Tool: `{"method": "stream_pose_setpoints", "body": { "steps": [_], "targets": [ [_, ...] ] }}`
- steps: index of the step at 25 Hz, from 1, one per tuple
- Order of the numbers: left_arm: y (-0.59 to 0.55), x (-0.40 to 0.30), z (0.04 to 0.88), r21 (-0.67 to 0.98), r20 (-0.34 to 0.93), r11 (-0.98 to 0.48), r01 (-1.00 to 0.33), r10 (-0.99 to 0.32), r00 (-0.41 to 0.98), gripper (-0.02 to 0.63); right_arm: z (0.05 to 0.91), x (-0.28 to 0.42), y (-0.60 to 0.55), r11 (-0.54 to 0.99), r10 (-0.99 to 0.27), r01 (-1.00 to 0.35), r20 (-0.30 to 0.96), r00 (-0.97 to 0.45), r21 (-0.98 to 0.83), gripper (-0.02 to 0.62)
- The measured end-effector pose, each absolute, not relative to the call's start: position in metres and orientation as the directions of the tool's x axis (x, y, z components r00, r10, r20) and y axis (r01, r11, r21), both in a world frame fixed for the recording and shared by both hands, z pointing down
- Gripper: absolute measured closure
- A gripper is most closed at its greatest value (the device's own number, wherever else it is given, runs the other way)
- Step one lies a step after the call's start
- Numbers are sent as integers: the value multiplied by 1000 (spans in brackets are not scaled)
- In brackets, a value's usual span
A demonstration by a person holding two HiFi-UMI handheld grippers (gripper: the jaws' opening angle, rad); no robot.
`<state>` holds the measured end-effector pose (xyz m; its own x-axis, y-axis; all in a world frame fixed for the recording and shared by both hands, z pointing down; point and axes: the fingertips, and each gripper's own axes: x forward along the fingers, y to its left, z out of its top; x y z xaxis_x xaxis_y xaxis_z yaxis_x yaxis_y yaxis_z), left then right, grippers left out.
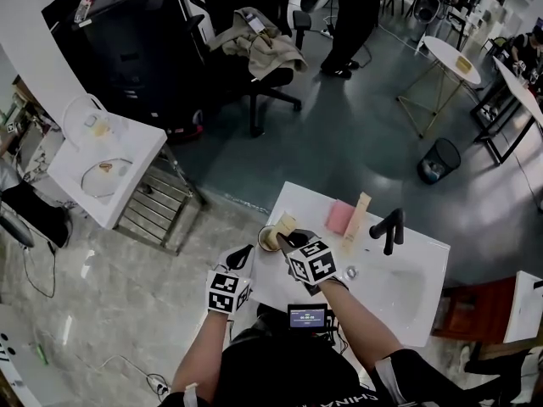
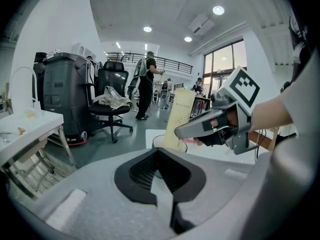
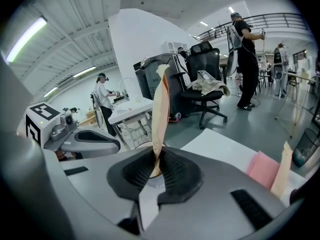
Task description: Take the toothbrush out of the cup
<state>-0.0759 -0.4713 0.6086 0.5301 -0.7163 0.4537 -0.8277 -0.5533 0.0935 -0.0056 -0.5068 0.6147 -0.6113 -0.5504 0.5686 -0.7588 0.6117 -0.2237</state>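
Observation:
A flat beige toothbrush package (image 1: 287, 224) stands upright in a yellowish cup (image 1: 268, 239) at the left end of the white counter (image 1: 299, 198). My right gripper (image 1: 284, 241) reaches over the cup from the near side. In the right gripper view the package (image 3: 160, 109) rises between the jaws, and my right gripper (image 3: 159, 161) is shut on its lower part. My left gripper (image 1: 246, 253) sits just left of the cup, shut, with nothing between its pads. In the left gripper view the package (image 2: 181, 119) and the cup's rim (image 2: 154, 143) show beyond my left gripper (image 2: 160, 156).
A pink pad (image 1: 339, 217), a long beige box (image 1: 358, 219) and a black faucet (image 1: 389, 227) stand behind the white basin (image 1: 399, 288). The counter's left edge drops to the floor. A white side table (image 1: 102, 172) and an office chair (image 1: 263, 66) stand farther off.

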Motion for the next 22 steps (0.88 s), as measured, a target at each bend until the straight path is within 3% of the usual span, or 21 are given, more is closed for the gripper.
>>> {"method": "stream_pose_setpoints", "body": {
  "steps": [14, 22],
  "targets": [
    [-477, -56, 595, 69, 430, -589, -806, -711, 556, 595, 553, 6, -506, 655, -596, -735, 476, -646, -178, 560],
    [-480, -37, 590, 62, 423, -628, -775, -687, 591, 597, 519, 37, -510, 606, -665, -770, 404, -628, -199, 560]
  ]
}}
